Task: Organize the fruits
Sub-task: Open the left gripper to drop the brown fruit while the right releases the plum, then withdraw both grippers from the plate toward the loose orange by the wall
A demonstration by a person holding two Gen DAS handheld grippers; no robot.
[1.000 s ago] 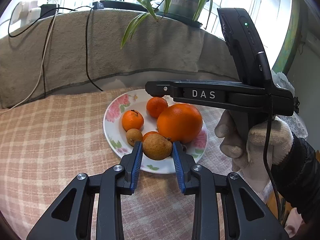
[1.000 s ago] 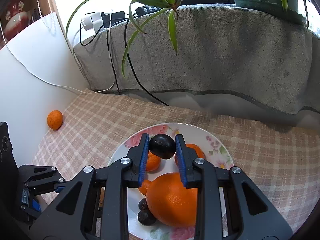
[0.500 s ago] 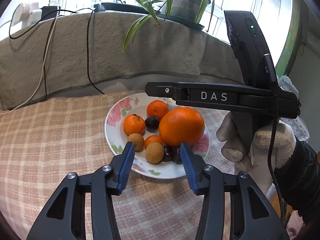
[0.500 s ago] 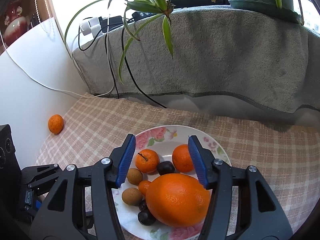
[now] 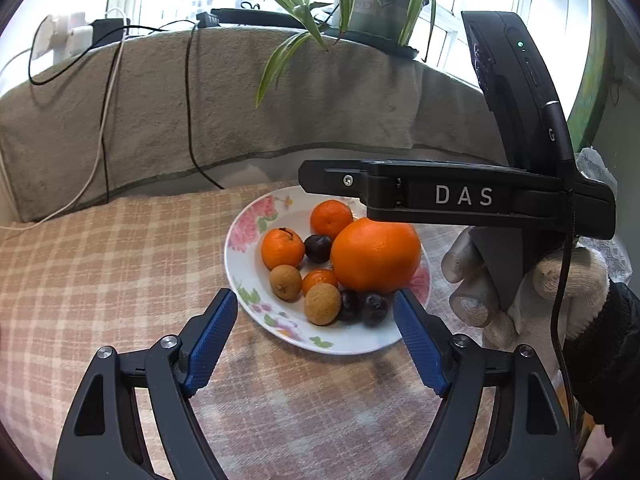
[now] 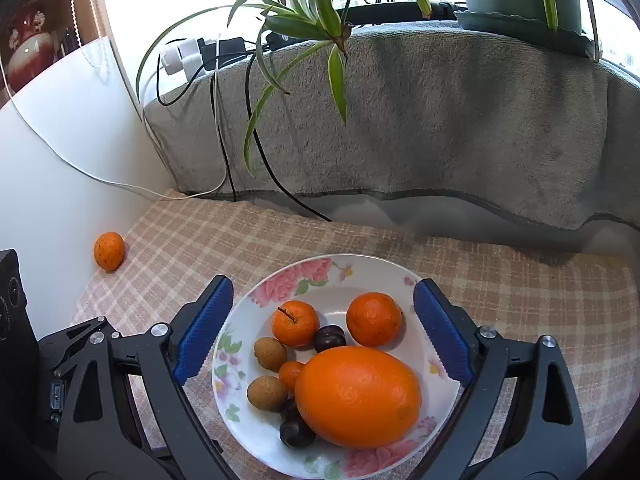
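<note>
A white flowered plate (image 5: 244, 276) (image 6: 360, 272) on the checked tablecloth holds a big orange (image 5: 375, 255) (image 6: 358, 396), small mandarins (image 5: 282, 248) (image 6: 295, 322), brown longans (image 5: 322, 303) (image 6: 267, 393) and dark plums (image 5: 318, 248) (image 6: 329, 338). My left gripper (image 5: 316, 320) hovers at the plate's near edge, its jaws opening, nothing pressed between the pads. My right gripper (image 6: 323, 328) hangs above the plate, jaws also opening wide around the fruit without touching it. A lone mandarin (image 6: 109, 251) lies by the white wall at the left.
A grey towel (image 6: 420, 128) drapes the windowsill behind the table, with cables (image 6: 224, 152) and a spider plant (image 6: 320, 20) hanging over it. A gloved hand (image 5: 520, 292) holds the right gripper's black body (image 5: 460, 200) just right of the plate.
The left gripper let go of a brown longan, and the right let go of a dark plum. Both fruits now lie on the plate. Both pairs of jaws have spread wide.
</note>
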